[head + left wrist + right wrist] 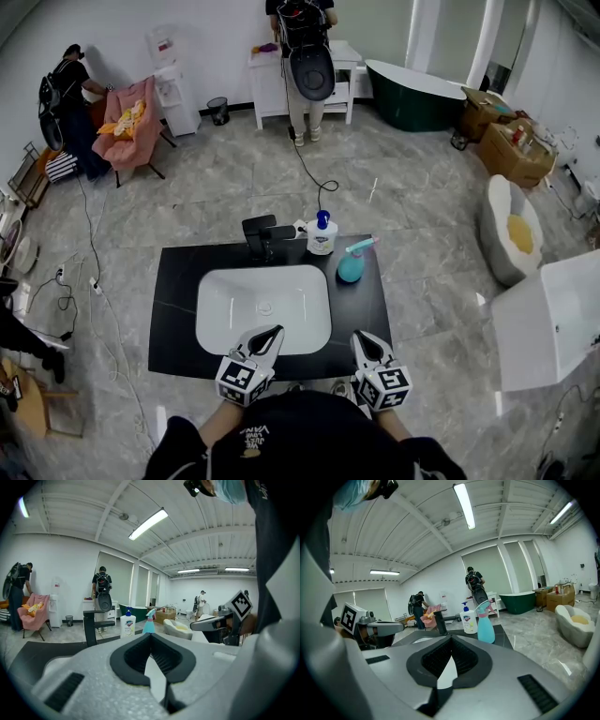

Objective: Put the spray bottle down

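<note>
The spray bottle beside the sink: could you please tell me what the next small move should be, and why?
Probably just draw the left gripper and right gripper back from the counter. The spray bottle already stands upright on it, beside the soap bottle. Both grippers are shut and empty at the counter's near edge, apart from the bottle.

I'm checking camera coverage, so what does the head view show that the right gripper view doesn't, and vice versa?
Head view only: the marker cube on the right claw. Right gripper view only: the ceiling light strips. Both: the teal spray bottle standing on the black counter beside the white soap bottle, the black faucet, and the left claw.
</note>
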`<action>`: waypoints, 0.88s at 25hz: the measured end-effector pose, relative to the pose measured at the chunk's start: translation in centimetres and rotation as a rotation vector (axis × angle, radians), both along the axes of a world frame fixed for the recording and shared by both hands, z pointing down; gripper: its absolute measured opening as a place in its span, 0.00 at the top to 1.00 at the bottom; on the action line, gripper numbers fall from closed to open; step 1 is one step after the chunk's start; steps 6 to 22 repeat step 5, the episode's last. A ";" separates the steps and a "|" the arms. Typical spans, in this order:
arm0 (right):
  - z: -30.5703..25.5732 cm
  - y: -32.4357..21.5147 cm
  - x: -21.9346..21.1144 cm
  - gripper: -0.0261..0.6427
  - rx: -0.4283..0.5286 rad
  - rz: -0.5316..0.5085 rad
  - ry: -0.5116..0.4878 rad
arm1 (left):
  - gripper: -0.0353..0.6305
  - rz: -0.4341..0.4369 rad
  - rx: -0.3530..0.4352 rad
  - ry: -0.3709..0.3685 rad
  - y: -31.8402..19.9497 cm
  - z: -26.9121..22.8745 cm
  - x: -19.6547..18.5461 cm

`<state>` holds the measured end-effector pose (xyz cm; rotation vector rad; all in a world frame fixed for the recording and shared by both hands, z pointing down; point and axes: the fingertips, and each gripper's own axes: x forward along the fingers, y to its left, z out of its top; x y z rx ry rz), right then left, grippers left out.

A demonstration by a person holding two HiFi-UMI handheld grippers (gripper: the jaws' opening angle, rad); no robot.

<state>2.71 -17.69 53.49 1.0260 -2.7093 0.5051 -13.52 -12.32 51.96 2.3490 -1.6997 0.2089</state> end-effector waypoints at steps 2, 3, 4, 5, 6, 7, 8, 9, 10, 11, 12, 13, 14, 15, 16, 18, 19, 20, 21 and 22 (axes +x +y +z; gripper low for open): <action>-0.1 -0.2 0.2 0.96 0.002 0.002 0.000 | 0.92 0.000 0.003 0.000 -0.2 -0.1 0.2; -0.1 -0.3 0.3 0.96 0.003 0.002 0.000 | 0.92 0.001 0.004 0.001 -0.3 -0.1 0.3; -0.2 -0.4 0.4 0.96 0.004 0.002 0.000 | 0.92 0.002 0.004 0.002 -0.4 -0.1 0.5; -0.2 -0.5 0.5 0.96 0.005 0.001 0.001 | 0.92 0.002 0.004 0.003 -0.5 -0.1 0.7; -0.2 -0.5 0.5 0.96 0.005 0.001 0.001 | 0.92 0.002 0.004 0.003 -0.5 -0.1 0.7; -0.2 -0.5 0.5 0.96 0.005 0.001 0.001 | 0.92 0.002 0.004 0.003 -0.5 -0.1 0.7; -0.2 -0.5 0.5 0.96 0.005 0.001 0.001 | 0.92 0.002 0.004 0.003 -0.5 -0.1 0.7; -0.2 -0.5 0.5 0.96 0.005 0.001 0.001 | 0.92 0.002 0.004 0.003 -0.5 -0.1 0.7; -0.2 -0.5 0.5 0.96 0.005 0.001 0.001 | 0.92 0.002 0.004 0.003 -0.5 -0.1 0.7; -0.2 -0.5 0.5 0.96 0.005 0.001 0.001 | 0.92 0.002 0.004 0.003 -0.5 -0.1 0.7; -0.2 -0.5 0.5 0.96 0.005 0.001 0.001 | 0.92 0.002 0.004 0.003 -0.5 -0.1 0.7; -0.2 -0.5 0.5 0.96 0.005 0.001 0.001 | 0.92 0.002 0.004 0.003 -0.5 -0.1 0.7; -0.2 -0.5 0.5 0.96 0.005 0.001 0.001 | 0.92 0.002 0.004 0.003 -0.5 -0.1 0.7; -0.2 -0.5 0.5 0.96 0.005 0.001 0.001 | 0.92 0.002 0.004 0.003 -0.5 -0.1 0.7; -0.2 -0.5 0.5 0.96 0.005 0.001 0.001 | 0.92 0.002 0.004 0.003 -0.5 -0.1 0.7; -0.2 -0.5 0.5 0.96 0.005 0.001 0.001 | 0.92 0.002 0.004 0.003 -0.5 -0.1 0.7; -0.2 -0.5 0.5 0.96 0.005 0.001 0.001 | 0.92 0.002 0.004 0.003 -0.5 -0.1 0.7; -0.2 -0.5 0.5 0.96 0.005 0.001 0.001 | 0.92 0.002 0.004 0.003 -0.5 -0.1 0.7; -0.2 -0.5 0.5 0.96 0.005 0.001 0.001 | 0.92 0.002 0.004 0.003 -0.5 -0.1 0.7; -0.2 -0.5 0.5 0.96 0.005 0.001 0.001 | 0.92 0.002 0.004 0.003 -0.5 -0.1 0.7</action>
